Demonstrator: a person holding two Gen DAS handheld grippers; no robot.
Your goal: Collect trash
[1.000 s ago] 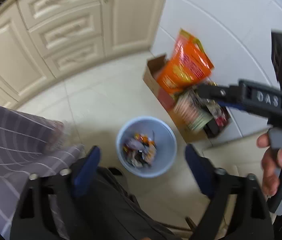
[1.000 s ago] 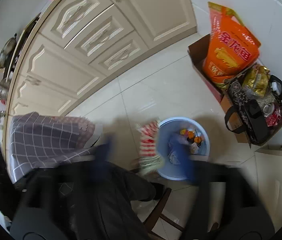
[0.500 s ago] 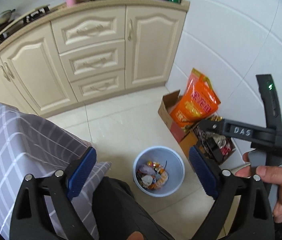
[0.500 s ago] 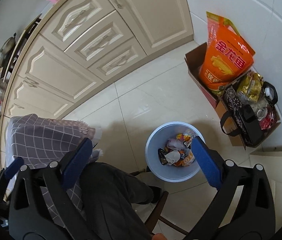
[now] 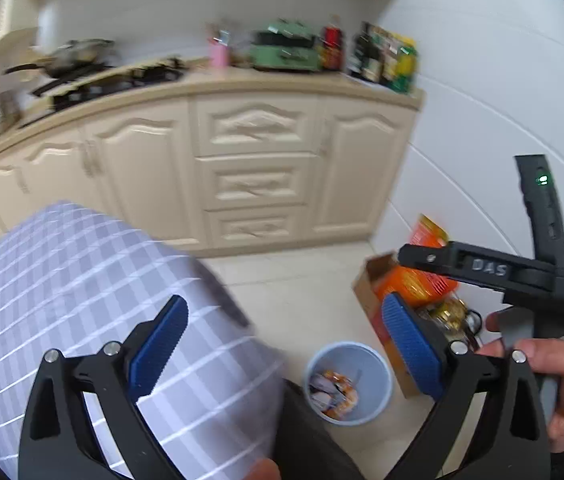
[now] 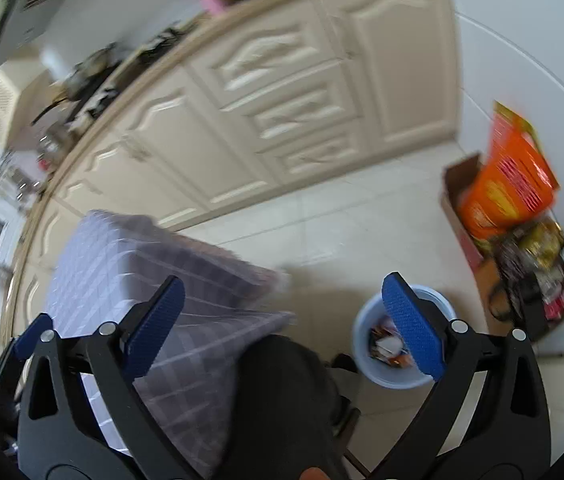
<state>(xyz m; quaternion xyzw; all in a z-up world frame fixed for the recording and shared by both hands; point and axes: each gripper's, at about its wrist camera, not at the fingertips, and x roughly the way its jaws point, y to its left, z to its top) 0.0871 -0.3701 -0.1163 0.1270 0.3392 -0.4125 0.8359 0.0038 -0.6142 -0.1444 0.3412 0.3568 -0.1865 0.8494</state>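
Both claws – left claw, right claw – are held spread and empty above the pale blue round plastic bin of wrappers; a drop seems finished – more trash must be sought.

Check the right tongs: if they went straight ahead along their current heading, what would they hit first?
Probably the checked cloth over the table edge, or the tiled floor just past it. The right tongs are open and empty, aimed between cloth and blue bin. Depth is unclear through the fisheye.
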